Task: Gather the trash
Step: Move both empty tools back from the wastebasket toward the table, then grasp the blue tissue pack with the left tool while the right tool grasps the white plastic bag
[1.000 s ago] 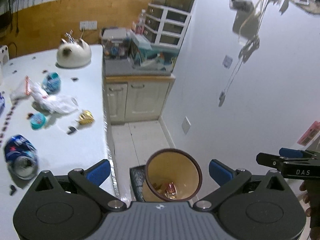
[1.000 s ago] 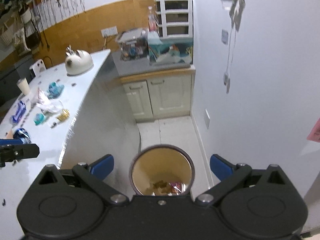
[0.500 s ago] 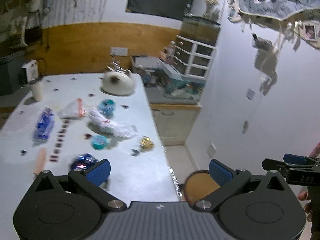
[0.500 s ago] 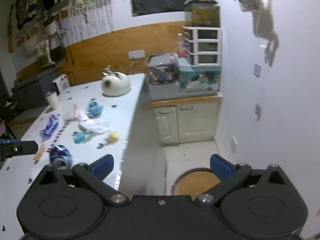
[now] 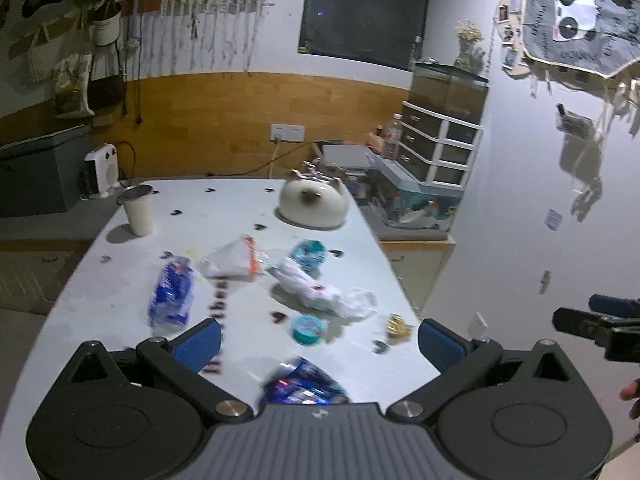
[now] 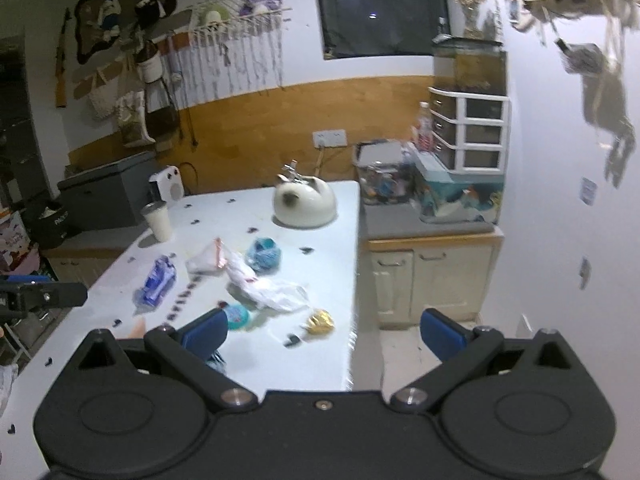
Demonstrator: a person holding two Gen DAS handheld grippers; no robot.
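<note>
The white table (image 5: 100,320) spreads ahead of both my grippers, trash strewn across it. My left gripper (image 5: 318,338) hangs over its near edge, jaws spread wide and empty; my right gripper (image 6: 324,330) is likewise spread and empty, half off the table's right side. Ahead of my left jaws lie a crumpled plastic bag (image 5: 320,290) and a blue wrapper (image 5: 172,290); directly beneath them sits what looks like a crushed blue can (image 5: 304,384), blurred. Just ahead are a teal lid (image 5: 307,328) and gold foil (image 5: 398,326). Closing carelessly could knock the foil over the right edge.
</note>
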